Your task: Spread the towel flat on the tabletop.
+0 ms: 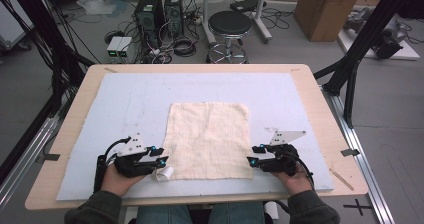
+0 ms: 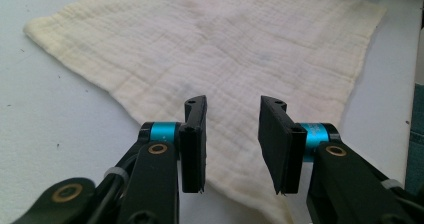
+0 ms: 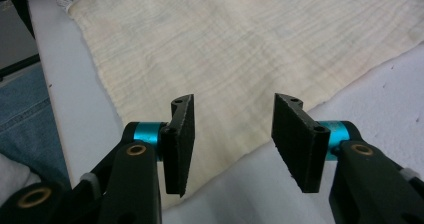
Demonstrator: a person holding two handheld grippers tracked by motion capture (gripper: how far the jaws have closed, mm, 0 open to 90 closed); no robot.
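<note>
High view: worktop (image 1: 305,91) | cream cloth (image 1: 207,139) flat, centred toward near edge | left gripper (image 1: 162,160) at its near-left corner, right gripper (image 1: 251,160) at near-right, equally close | fingers (image 2: 194,144) released, nothing gripped, cloth dead ahead

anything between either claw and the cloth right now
Nothing visible. The left claw sits at the near left corner of the cloth and the right claw at its near right corner. Both stand open, with bare cloth lying right under them and nothing gripped.
</note>
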